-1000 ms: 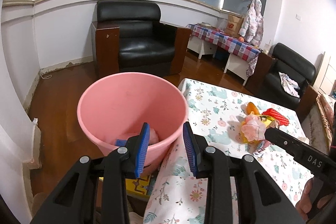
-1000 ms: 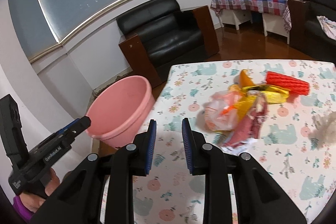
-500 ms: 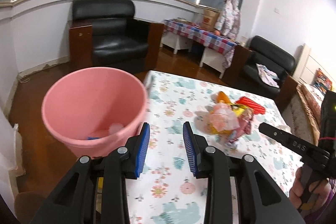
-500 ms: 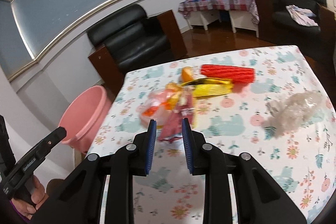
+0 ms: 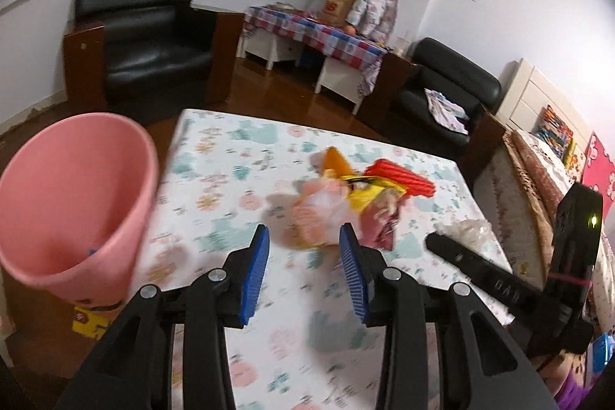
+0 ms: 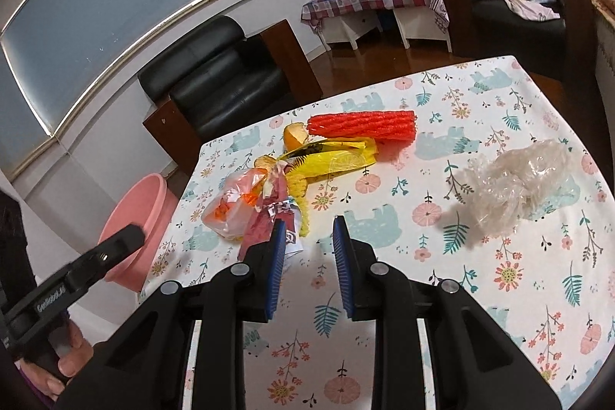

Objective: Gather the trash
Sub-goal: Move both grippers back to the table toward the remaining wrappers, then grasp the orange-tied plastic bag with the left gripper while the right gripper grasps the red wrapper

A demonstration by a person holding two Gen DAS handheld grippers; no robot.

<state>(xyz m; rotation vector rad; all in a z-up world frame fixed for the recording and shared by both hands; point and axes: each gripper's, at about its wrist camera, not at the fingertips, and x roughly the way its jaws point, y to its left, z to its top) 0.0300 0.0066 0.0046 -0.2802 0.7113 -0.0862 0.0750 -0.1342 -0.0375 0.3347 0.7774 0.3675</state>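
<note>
A heap of trash lies on the flowered tablecloth [image 6: 480, 294]: a pink-orange plastic bag [image 6: 230, 210], a yellow wrapper [image 6: 334, 156], a red ribbed foam sleeve [image 6: 365, 125] and orange peel [image 6: 294, 137]. A crumpled clear film [image 6: 519, 183] lies apart to the right. My right gripper [image 6: 308, 229] is open and empty, its left finger just short of the heap's near edge. My left gripper [image 5: 304, 241] points at the blurred heap [image 5: 326, 214] from farther back; its jaws are opening, with nothing between them. The pink bucket [image 5: 73, 202] stands off the table's left edge.
Black armchairs [image 5: 142, 37] and a low table with a checked cloth [image 5: 319, 33] stand beyond the table on a wooden floor. A yellow box [image 5: 90, 323] lies under the bucket. A hand [image 6: 65, 367] holds the left gripper's handle.
Both views have swung away from the bucket towards the trash heap. The left jaws stand wider apart. The right gripper has come closer to the heap, and the clear film has come into view.
</note>
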